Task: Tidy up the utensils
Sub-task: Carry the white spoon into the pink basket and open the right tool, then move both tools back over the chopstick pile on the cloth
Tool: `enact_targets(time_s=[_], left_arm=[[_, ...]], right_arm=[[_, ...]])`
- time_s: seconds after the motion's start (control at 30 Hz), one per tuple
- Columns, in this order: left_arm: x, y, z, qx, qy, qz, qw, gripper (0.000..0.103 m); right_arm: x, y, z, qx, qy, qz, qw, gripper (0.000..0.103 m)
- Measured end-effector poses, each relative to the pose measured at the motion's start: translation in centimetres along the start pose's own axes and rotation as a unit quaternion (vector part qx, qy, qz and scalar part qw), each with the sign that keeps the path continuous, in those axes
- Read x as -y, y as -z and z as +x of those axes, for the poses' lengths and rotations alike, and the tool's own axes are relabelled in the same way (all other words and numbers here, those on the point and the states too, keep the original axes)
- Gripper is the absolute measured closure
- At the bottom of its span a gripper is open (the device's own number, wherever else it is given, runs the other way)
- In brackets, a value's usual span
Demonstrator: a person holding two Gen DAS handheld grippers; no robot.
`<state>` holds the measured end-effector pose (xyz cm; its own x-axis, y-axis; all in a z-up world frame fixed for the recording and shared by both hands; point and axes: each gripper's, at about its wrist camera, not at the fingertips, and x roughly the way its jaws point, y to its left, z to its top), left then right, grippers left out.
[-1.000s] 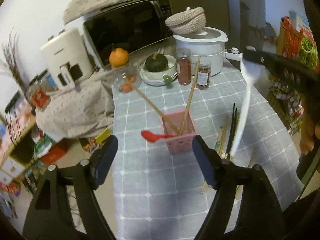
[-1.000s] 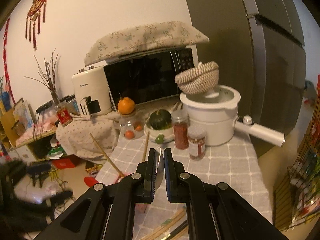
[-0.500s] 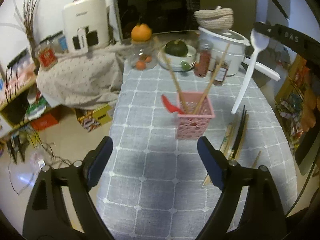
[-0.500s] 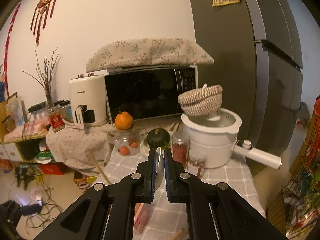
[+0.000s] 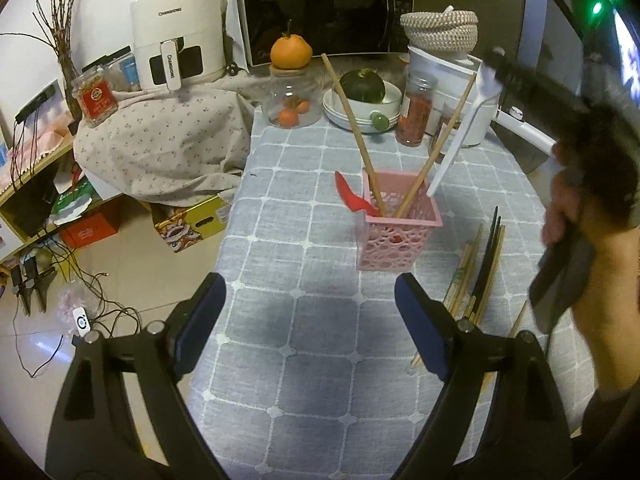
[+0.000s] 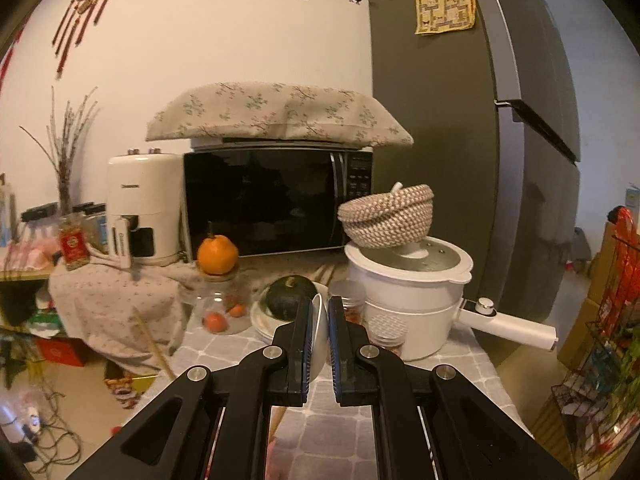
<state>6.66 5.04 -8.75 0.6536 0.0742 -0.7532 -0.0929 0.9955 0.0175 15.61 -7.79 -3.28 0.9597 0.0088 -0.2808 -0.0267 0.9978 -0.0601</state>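
The counter (image 5: 280, 240), spread with a grey checked cloth, carries the working space in front and the household clutter behind, where the microwave (image 5: 328, 12), the white pot (image 6: 408, 304) and jars stand out of the way, so the open patch in the middle is left for sorting. In that patch stands the pink basket (image 5: 396, 240), upright and open at the top, evidently the place where utensils are gathered: two wooden sticks (image 5: 352, 120) lean out of it crosswise and a red spoon (image 5: 352, 196) hangs over its near rim. Just to its right, loose chopsticks (image 5: 480, 276) lie flat on the cloth, apparently waiting their turn. The left tool (image 5: 308, 320) hangs low over the counter with its jaws spread wide and nothing between them; the basket lies ahead of it and a little toward its right finger, apart from both pads, which suggests it is placed to steady the basket or reach the chopsticks. The right tool (image 6: 320, 340) is clenched on a white spoon (image 5: 460, 136), gripped at the bowl so that the handle points downward; seen from the left wrist, the handle's tip hovers just above the far right corner of the basket, not yet inside, a hold that suits dropping it in handle first
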Motion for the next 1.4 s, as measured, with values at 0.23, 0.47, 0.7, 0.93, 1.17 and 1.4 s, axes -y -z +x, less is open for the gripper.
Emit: enact_targets(time_s=[0.23,0.47,0.7,0.93,1.17,1.4], left_arm=[[-0.2,-0.1,0.0,0.004,0.005,-0.007,1.0000,0.017],[-0.1,-0.2,-0.1,0.009,0.007,-0.009,0.9999,0.017],[0.1,-0.1,-0.2,0.012,0.011,-0.012,0.9998,0.017],[1.3,0.0,-0.7,0.027,0.015,-0.003,0.9995,0.016],[3.0,0.2,-1.0,0.042,0.020,0.012,0.9988,0.016],[5.6,0.7,-0.8,0.050,0.041,0.043,0.9970,0.010]], right_arm=[[-0.5,2.0,1.6,-0.017,0.006,-0.006,1.000,0.095],[0.3,2.5,2.1,-0.049,-0.037,0.026,0.998,0.086],[1.4,1.4,0.6,-0.060,-0.060,0.044,0.995,0.066],[3.8,0.3,-1.8,-0.079,-0.062,0.050,0.994,0.047],[6.9,0.1,-4.3,-0.109,-0.043,0.051,0.992,0.029],[10.1,1.9,-6.0,-0.157,-0.019,0.063,0.985,0.021]])
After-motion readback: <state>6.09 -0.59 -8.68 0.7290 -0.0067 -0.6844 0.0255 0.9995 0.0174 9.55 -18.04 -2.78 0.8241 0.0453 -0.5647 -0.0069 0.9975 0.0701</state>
